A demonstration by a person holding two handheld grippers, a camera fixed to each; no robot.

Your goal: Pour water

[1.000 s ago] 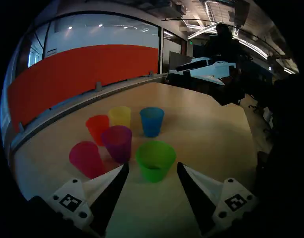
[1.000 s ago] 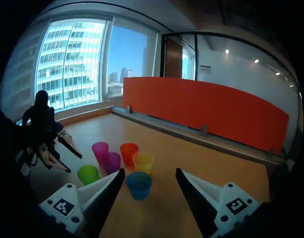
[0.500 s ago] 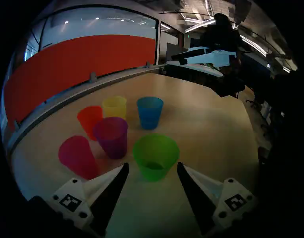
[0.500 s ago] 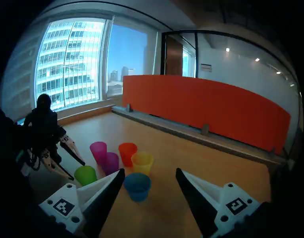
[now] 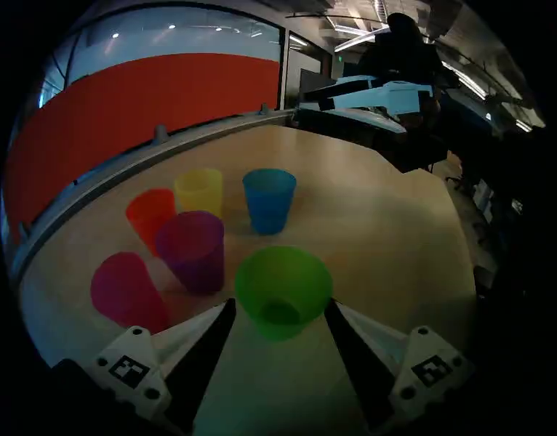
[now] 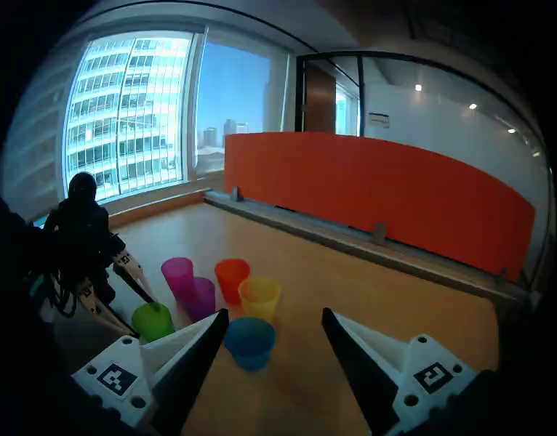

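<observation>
- I see a big room with tall windows point(image 6: 133, 123), and there are high buildings outside them.
- A long orange wall point(image 6: 380, 196) runs along the far side of the table, with glass above it.
- The table point(image 5: 380, 218) is wide and made of light wood. All the cups stand on it.
- A person point(image 6: 78, 232), dark against the windows, holds the left gripper point(image 5: 278, 305). Its two fingers are spread apart.
- The green cup point(image 5: 282, 291) stands upright right between those finger tips. I cannot tell if the tips touch it. The bottom of it looks dark, and I cannot tell if that is water.
- The right gripper point(image 6: 273, 314) has its fingers wide apart too, with nothing in them. It is above the table.
- The blue cup point(image 6: 249, 343) stands just in front of the right gripper, nearer to one finger. I cannot tell what is in it.
- Behind the green cup is the purple cup point(image 5: 193, 249), and the pink cup point(image 5: 126, 291) is just beside that.
- The orange cup point(image 5: 149, 214) and the yellow cup point(image 5: 198, 190) stand side by side farther back, close to the purple one.
</observation>
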